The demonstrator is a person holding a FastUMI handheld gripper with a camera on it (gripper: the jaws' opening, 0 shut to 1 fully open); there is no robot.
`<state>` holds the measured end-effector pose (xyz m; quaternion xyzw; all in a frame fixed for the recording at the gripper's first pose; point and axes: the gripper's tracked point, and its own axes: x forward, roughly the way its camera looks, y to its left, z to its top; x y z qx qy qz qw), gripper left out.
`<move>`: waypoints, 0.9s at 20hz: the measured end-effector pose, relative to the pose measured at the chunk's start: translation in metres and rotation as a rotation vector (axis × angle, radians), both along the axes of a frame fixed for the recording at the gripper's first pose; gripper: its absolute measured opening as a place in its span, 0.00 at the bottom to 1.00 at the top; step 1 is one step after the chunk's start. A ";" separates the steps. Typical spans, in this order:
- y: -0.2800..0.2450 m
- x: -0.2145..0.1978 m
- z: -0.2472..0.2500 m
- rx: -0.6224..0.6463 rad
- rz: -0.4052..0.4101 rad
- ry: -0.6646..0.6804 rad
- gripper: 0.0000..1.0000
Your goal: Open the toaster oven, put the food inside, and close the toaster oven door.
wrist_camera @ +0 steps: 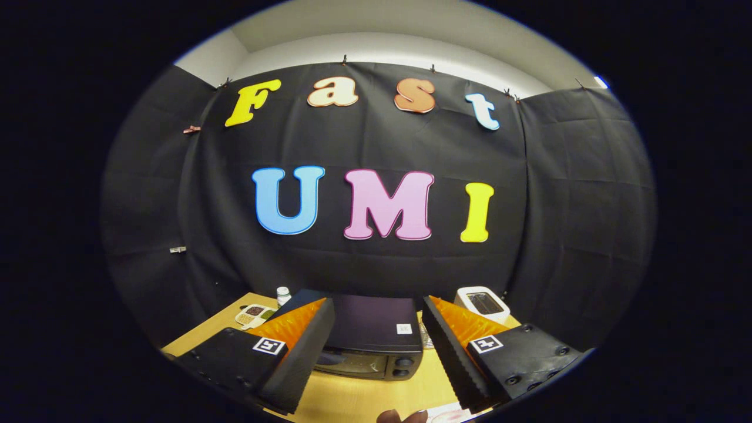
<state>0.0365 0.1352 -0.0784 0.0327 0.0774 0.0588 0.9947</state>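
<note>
We saw the gripper held above the near part of a light wooden table, with its two black fingers spread well apart and nothing between the pads; orange panels ran along the top of each finger, and each finger carried a small square black-and-white marker behind the panel. Between the fingers and just beyond them stood the toaster oven, dark, seen from above and from the front; its door was shut, and we made out a glass front with two round knobs at its right end; a small white label sat on its top near the right side. Far left of the oven, beyond the left finger, lay a divided tray with several kinds of small grains or seeds in its compartments; just right of the tray stood a small white bottle with a dark cap. Far right of the oven, beyond the right finger, sat a white box with a dark top face; we could not tell what it was. At the near edge of the table, between the fingers, a brown rounded item lay on a pale plate; we could see too little of it to name the food.
</note>
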 end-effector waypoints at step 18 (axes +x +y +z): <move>0.107 0.060 -0.181 -0.026 -0.002 0.436 0.99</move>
